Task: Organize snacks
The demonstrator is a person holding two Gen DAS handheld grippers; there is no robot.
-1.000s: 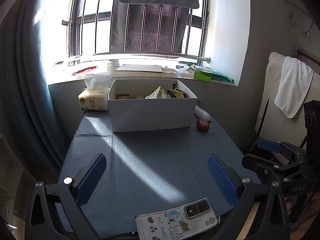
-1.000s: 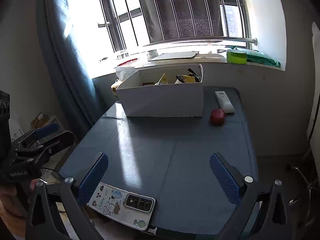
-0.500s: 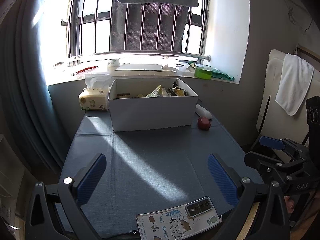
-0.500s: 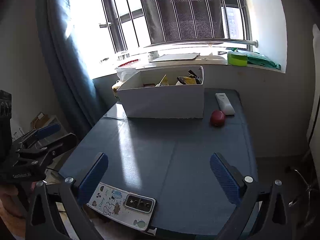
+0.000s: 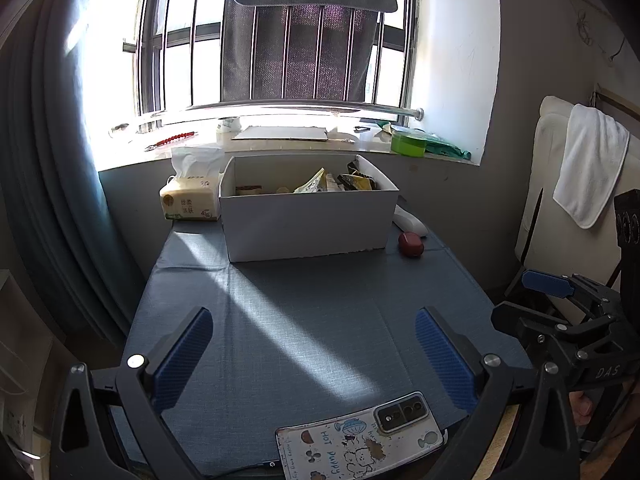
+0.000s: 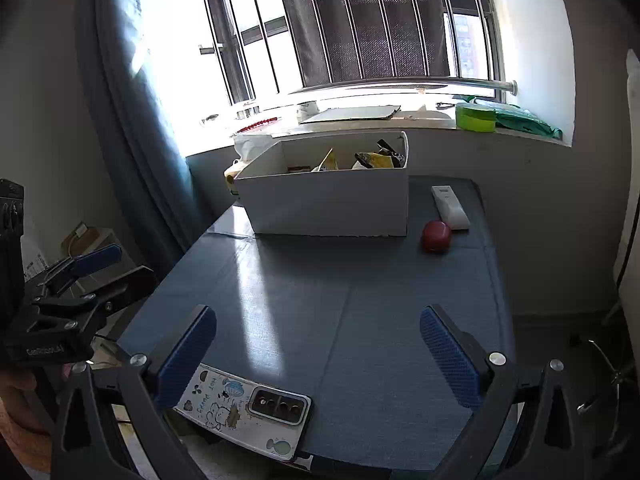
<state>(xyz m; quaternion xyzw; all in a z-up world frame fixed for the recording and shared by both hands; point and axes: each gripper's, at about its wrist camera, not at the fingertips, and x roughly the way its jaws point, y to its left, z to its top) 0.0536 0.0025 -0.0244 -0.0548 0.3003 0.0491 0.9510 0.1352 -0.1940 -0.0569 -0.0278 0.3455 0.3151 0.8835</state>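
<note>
Hovering level over table point(image 5: 304, 320), left claw point(image 5: 312, 344) spread empty, right claw point(image 6: 320, 344) likewise

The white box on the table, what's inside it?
The white cardboard box holds crinkly snack packets, yellowish and dark. Its front wall hides whatever lies lower.

White box point(image 5: 308, 222) at far table point(image 5: 320, 312) end, snack packets point(image 5: 336, 182) inside. Tissue pack point(image 5: 191, 202) left; red object point(image 5: 411, 243) right. Phone point(image 5: 360, 438) at near edge. Left gripper point(image 5: 312, 352) spread wide, empty.
</note>
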